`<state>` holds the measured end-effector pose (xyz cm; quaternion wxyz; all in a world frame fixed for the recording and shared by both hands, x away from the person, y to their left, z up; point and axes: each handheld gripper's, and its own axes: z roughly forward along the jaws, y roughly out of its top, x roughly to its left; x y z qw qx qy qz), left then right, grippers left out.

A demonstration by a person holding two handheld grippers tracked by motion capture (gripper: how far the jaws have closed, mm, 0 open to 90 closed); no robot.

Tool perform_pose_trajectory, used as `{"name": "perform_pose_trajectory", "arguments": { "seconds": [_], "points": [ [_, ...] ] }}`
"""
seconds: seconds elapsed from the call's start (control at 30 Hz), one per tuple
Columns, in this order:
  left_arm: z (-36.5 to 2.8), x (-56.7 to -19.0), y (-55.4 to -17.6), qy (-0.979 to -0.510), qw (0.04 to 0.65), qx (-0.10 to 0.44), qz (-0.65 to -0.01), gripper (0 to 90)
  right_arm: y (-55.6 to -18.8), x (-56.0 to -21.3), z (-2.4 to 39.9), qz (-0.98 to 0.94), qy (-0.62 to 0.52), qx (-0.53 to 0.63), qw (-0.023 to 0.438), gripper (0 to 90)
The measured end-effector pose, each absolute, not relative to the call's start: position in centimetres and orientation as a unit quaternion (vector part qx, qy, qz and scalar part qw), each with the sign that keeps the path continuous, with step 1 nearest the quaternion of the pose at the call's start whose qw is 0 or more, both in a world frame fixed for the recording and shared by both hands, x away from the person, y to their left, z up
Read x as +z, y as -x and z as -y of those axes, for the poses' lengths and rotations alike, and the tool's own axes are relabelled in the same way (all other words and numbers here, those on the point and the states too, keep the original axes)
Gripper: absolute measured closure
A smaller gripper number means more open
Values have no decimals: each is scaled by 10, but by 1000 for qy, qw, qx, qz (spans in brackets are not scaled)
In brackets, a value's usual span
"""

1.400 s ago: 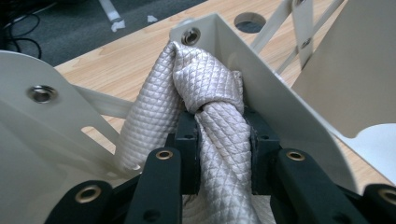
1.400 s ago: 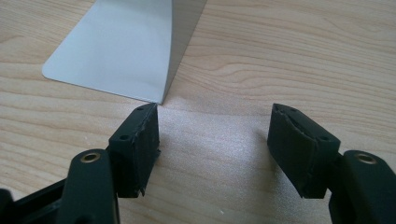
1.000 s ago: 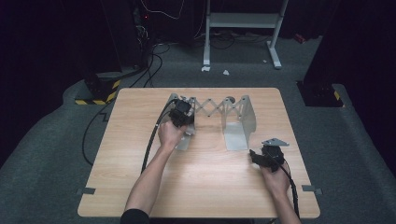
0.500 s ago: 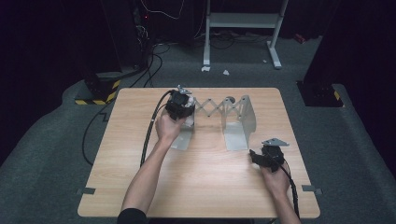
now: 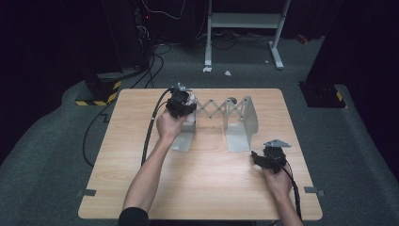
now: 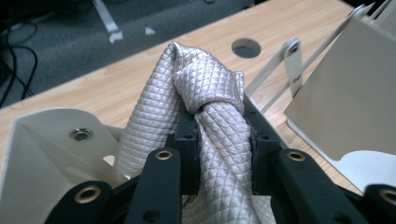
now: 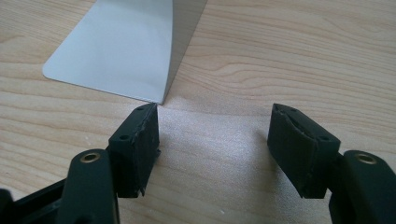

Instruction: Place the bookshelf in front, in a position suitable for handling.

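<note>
Pale wood bench (image 5: 207, 183) on grey carpet, dark room, cables and white stand behind. Knotted silver-grey quilted cloth (image 6: 205, 107) clamped between pads of left gripper (image 5: 181, 104), raised above left plate of white expanding metal rack (image 5: 237, 125) at bench's far middle. Right gripper (image 7: 212, 140) low over bare wood near rack's right plate, jaws wide, nothing between. No legible writing.
</note>
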<state>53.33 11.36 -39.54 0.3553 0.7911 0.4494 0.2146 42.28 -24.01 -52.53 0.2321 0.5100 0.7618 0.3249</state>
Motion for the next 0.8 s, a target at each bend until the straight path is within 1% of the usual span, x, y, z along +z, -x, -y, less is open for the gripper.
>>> {"name": "perform_pose_trajectory", "arguments": {
  "seconds": [0.3, 0.8],
  "points": [
    [-112, -410, -531, -790, 351, 212, -456, 707, -423, -525, 240, -762, -510, 325, 232, 343],
    [-110, -463, -528, -805, 317, 170, -471, 708, -423, -525, 240, -762, -510, 325, 232, 342]
  ]
}}
